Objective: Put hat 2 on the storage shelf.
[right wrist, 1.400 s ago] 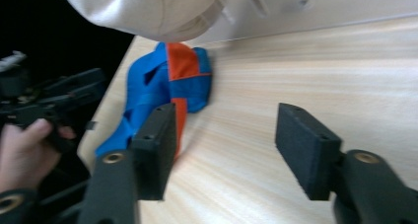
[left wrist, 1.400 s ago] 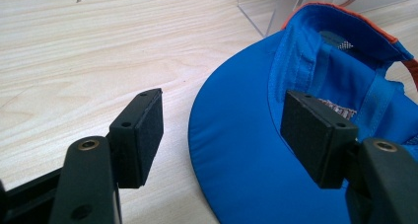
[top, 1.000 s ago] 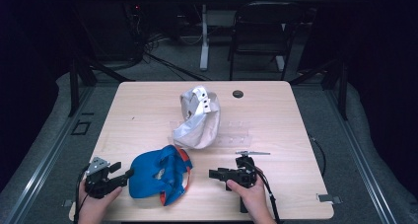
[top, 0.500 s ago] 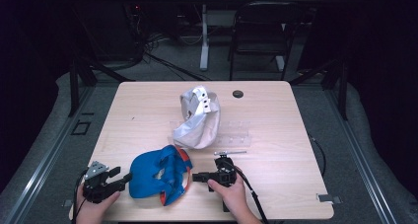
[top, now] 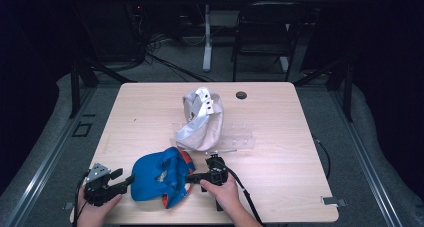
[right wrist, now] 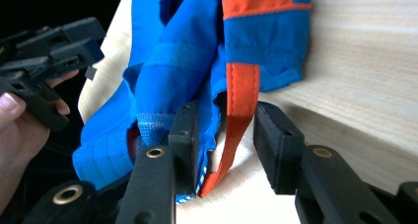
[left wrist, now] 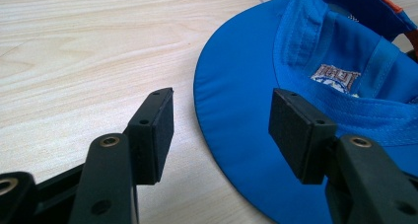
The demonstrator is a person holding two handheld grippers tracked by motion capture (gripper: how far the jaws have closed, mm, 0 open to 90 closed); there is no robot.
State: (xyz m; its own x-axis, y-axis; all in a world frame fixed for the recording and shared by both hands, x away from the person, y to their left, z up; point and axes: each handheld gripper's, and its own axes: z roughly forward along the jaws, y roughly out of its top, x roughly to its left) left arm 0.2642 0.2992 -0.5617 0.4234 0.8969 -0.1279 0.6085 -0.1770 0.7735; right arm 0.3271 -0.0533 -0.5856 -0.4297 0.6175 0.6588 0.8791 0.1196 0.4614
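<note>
- The blue cap (top: pixel 160 179) lay upside down near the front edge of the wooden table (top: pixel 280 152), between the two grippers, its brim (left wrist: pixel 231 120) toward the left gripper (top: pixel 112 183).
- The right gripper (top: pixel 192 177) sat at the cap's back; an orange strap (right wrist: pixel 236 125) hung between its pads, which did not clearly press it, so the jaws stood part spread.
- Since the earlier picture, that gripper had slid left from bare table to the cap, and its jaws had just been closing around the strap.
- The left gripper had stayed put, jaws spread with the brim's edge between the pads, not pinched.
- Counted: two caps, the blue one and a white cap (top: pixel 200 119) just behind it, mid-table; two grippers; one small dark disc (top: pixel 241 94) near the far edge.
- A clear plastic sheet (top: pixel 240 137) lay beside the white cap.
</note>
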